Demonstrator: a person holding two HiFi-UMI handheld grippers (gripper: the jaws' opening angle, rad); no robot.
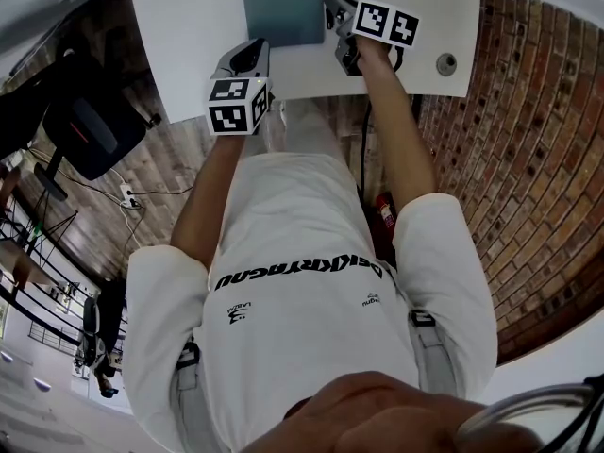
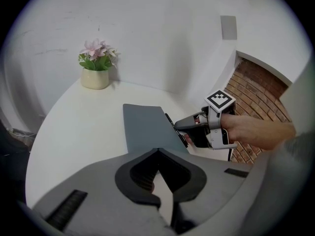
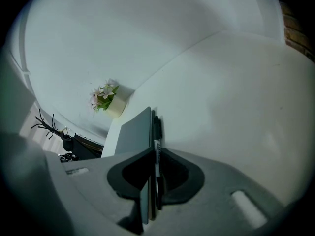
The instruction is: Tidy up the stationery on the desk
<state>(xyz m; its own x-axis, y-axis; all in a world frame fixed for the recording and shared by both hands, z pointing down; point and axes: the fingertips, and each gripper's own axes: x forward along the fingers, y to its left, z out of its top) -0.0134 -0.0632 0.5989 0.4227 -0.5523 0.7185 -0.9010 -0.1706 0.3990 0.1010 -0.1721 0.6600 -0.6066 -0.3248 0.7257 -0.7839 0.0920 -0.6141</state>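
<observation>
A grey notebook (image 1: 281, 8) lies flat on the white desk (image 1: 189, 26), near its middle. In the left gripper view a black pen (image 2: 174, 127) runs along the notebook's (image 2: 147, 129) right edge. My right gripper (image 1: 335, 12) is shut on that edge and the pen together. In the right gripper view both the notebook (image 3: 130, 134) and the pen (image 3: 156, 132) sit between the jaws of the right gripper (image 3: 152, 181). My left gripper (image 1: 247, 55) hovers over the desk's near edge, short of the notebook. Its tips meet with nothing between them (image 2: 158, 154).
A small pot of pink flowers (image 2: 96, 68) stands at the desk's far left corner by the white wall. A round cable port (image 1: 445, 63) is set in the desk's right end. A black chair (image 1: 90, 130) stands to the left, and brick flooring (image 1: 528, 159) lies to the right.
</observation>
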